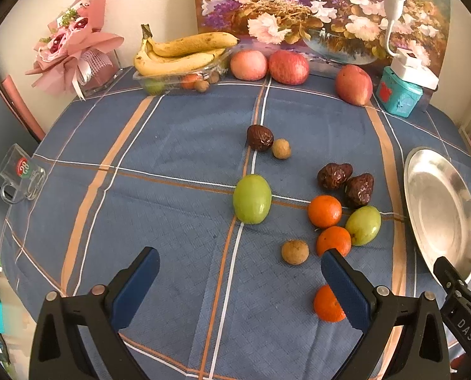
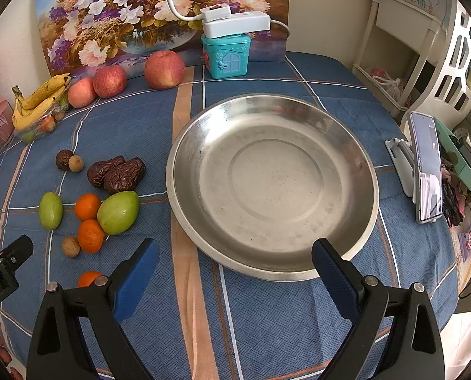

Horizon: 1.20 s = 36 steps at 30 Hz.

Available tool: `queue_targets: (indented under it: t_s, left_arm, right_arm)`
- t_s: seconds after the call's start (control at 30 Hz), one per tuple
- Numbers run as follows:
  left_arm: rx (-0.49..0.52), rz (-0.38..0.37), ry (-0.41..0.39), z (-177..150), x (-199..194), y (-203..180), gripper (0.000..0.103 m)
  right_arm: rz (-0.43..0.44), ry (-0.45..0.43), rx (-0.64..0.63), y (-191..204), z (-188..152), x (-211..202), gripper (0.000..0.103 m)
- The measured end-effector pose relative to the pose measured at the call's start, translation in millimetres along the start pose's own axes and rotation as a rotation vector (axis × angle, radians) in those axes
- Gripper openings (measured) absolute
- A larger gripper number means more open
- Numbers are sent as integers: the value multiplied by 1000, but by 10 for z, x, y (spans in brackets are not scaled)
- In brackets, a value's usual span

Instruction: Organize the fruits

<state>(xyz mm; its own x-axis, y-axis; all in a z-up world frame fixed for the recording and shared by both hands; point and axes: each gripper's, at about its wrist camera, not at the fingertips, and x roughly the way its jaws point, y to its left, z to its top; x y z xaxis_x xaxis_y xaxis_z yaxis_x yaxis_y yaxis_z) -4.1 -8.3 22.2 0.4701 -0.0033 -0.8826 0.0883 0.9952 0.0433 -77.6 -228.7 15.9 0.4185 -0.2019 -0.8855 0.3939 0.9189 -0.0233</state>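
Note:
Loose fruit lies on the blue checked tablecloth: two green fruits (image 1: 252, 199) (image 1: 363, 225), three oranges (image 1: 325, 211) (image 1: 334, 240) (image 1: 328, 304), dark dates (image 1: 334, 175) (image 1: 260, 137) and small brown longans (image 1: 295, 252). An empty steel plate (image 2: 346, 145) sits to the right of them, also seen as the plate (image 1: 441, 209) in the left wrist view. My left gripper (image 1: 240, 270) hovers open above the cloth near the closest orange. My right gripper (image 2: 235, 261) is open over the plate's near rim, holding nothing.
Three apples (image 1: 288, 67), bananas (image 1: 184, 52) on a clear fruit tray, a pink bouquet (image 1: 73, 44), a teal box (image 2: 225, 55) with a white lamp and a flower painting line the back. A glass mug (image 1: 21, 174) sits at left; a phone on a stand (image 2: 425, 167) at right.

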Motion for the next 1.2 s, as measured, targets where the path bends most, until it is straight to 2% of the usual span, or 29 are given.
queue_targets:
  t_s: [0.4, 0.63, 0.93, 1.1, 1.2]
  left_arm:
    - [-4, -12, -56, 12, -64, -4, 103]
    - [-6, -40, -39, 4, -59, -6, 103]
    - [-7, -12, -14, 4, -26, 37, 103]
    - [-42, -6, 0, 21, 18, 137, 103]
    - [-38, -7, 16, 34, 61, 178, 103]
  right_arm:
    - [-1, 0, 0, 4, 1, -2, 97]
    - [-2, 1, 0, 11, 4, -2, 97]
    - [4, 6, -10, 34, -14, 5, 97]
    - [43, 20, -29, 116, -21, 15, 97]
    - [96, 30, -40, 204, -26, 10, 97]
